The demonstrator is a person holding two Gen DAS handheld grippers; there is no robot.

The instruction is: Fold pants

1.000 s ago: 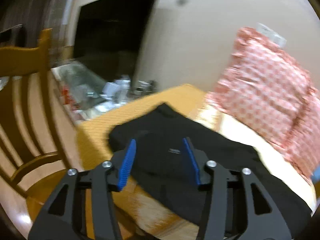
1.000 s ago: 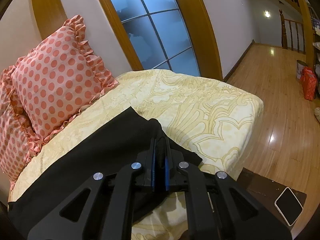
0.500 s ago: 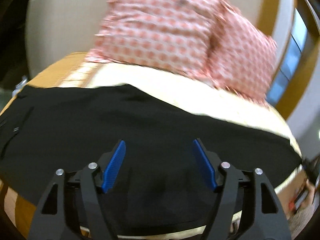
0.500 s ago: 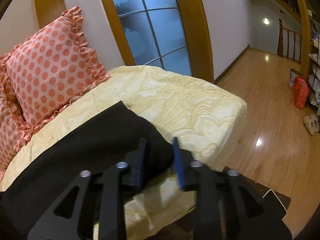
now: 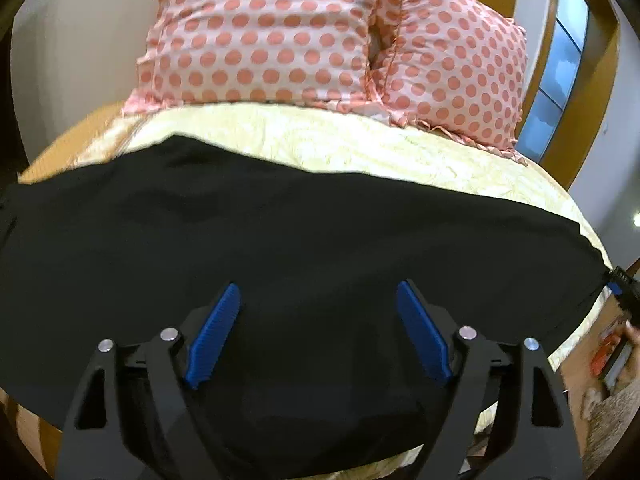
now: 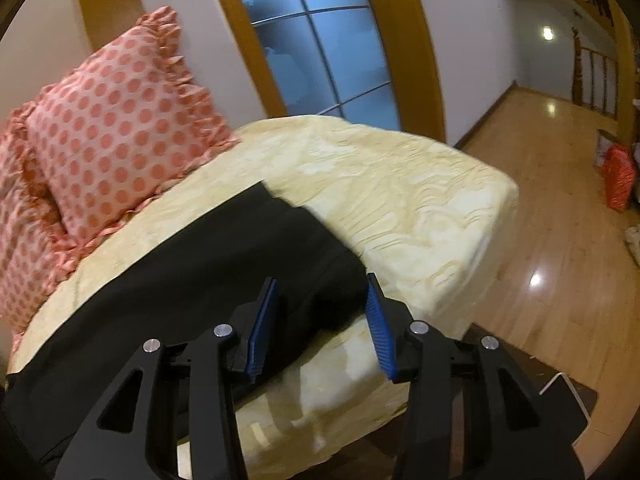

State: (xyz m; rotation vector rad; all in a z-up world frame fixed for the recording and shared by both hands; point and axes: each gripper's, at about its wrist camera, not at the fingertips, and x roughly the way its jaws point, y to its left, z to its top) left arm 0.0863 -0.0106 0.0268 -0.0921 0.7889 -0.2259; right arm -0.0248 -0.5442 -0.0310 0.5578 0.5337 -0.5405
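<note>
The black pants lie spread lengthwise along the front of a yellow-covered bed. My left gripper is open and empty, above the middle of the pants. In the right wrist view the leg end of the pants lies flat on the bed. My right gripper is open and empty, its blue pads on either side of the hem corner without gripping it. The right gripper's tip also shows at the far right of the left wrist view.
Two pink polka-dot pillows lean against the wall behind the pants. A glass door with a wooden frame stands past the bed end. Wooden floor lies to the right, with a dark low surface holding a white device beside the bed.
My right gripper has opened and let go of the pants' leg end, which now lies on the bed. My left gripper has swung right from the waist end to above the middle.
</note>
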